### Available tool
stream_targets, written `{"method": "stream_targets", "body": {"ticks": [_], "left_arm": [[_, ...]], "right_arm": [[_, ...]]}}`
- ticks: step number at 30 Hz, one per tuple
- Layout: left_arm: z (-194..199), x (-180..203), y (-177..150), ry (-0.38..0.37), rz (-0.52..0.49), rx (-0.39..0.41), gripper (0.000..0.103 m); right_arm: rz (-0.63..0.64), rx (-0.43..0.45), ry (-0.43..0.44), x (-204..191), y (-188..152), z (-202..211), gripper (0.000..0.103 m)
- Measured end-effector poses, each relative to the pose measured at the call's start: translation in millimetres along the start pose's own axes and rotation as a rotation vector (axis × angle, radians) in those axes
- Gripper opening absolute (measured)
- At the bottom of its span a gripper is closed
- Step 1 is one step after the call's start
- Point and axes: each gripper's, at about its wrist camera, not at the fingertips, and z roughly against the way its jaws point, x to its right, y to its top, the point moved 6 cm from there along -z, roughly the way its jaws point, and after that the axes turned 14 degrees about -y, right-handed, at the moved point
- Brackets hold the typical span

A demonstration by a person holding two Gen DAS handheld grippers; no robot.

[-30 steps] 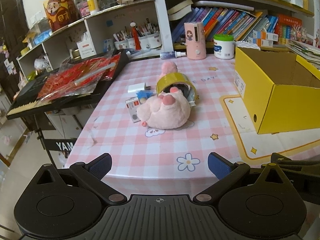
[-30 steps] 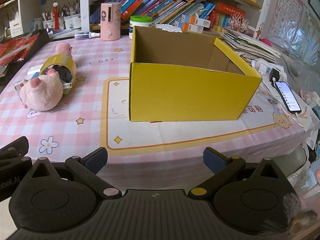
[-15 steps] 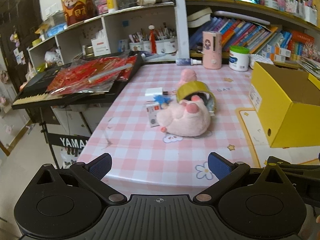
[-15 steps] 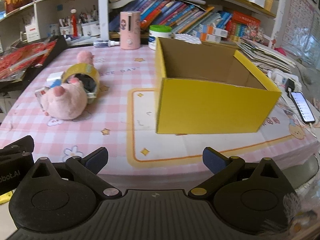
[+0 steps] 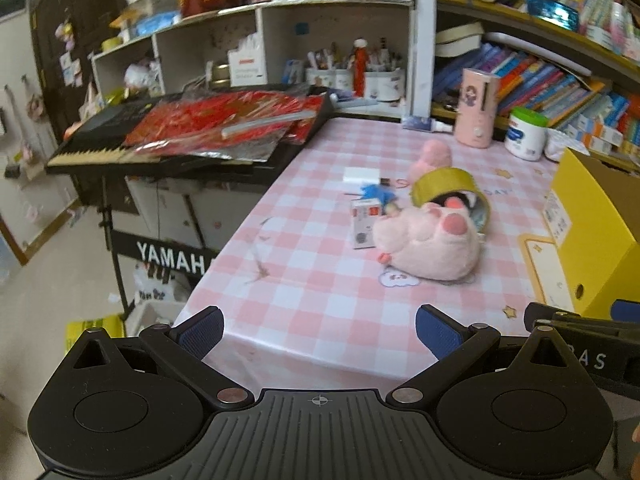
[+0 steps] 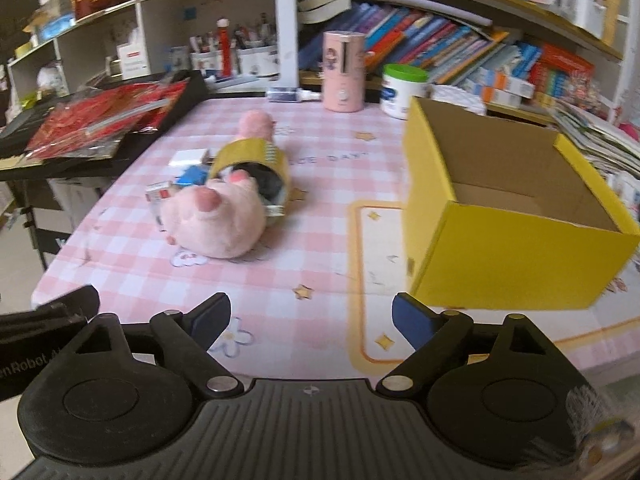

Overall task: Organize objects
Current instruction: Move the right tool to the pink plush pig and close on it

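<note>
A pink plush toy (image 5: 430,242) (image 6: 218,222) lies on the pink checked table (image 5: 320,292), leaning against a roll of yellow tape (image 5: 448,192) (image 6: 256,168). Small cards and a white box (image 5: 360,176) lie beside them. An open, empty yellow cardboard box (image 6: 508,220) (image 5: 592,232) stands to the right. My left gripper (image 5: 318,330) hovers open over the table's near-left corner with nothing between its fingers. My right gripper (image 6: 310,320) sits over the near edge, its jaws closing on empty air, still wide apart.
A black keyboard (image 5: 132,140) covered with red packets stands left of the table. Along the far edge are a pink cylinder (image 6: 344,72) and a white tub with a green lid (image 6: 402,90). Shelves of books rise behind. The floor (image 5: 60,280) drops away at left.
Both views have swung left: the plush and yellow box slid rightward in each frame. The right gripper's fingers stand closer together than before. The left fingers keep their spread.
</note>
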Motion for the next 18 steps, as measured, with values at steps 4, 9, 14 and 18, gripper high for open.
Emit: {"method": "stream_targets", "body": {"ticks": [4,9,14,18], "left_arm": [[-7.3,-10.4,6.9,0.009,0.006,0.012,0.103],[-19.4,-14.8,17.2,0.008,-0.020,0.007,0.103],[-29.0,-18.6,23.7,0.020,-0.025,0.000,0.103],[-37.0,-27.2,29.5,0.053,0.007,-0.005,0.103]], "right_arm": [[0.019,0.021,0.061,-12.1,13.6,-7.2,0.085],[0.053,0.033,0.125,-27.8,31.6,-23.4,0.084],[0.109,0.049,0.175,-43.6,50.5,-43.9,0.084],[0.161,0.045,0.219,-58.8,58.2,-59.2,0.084]]}}
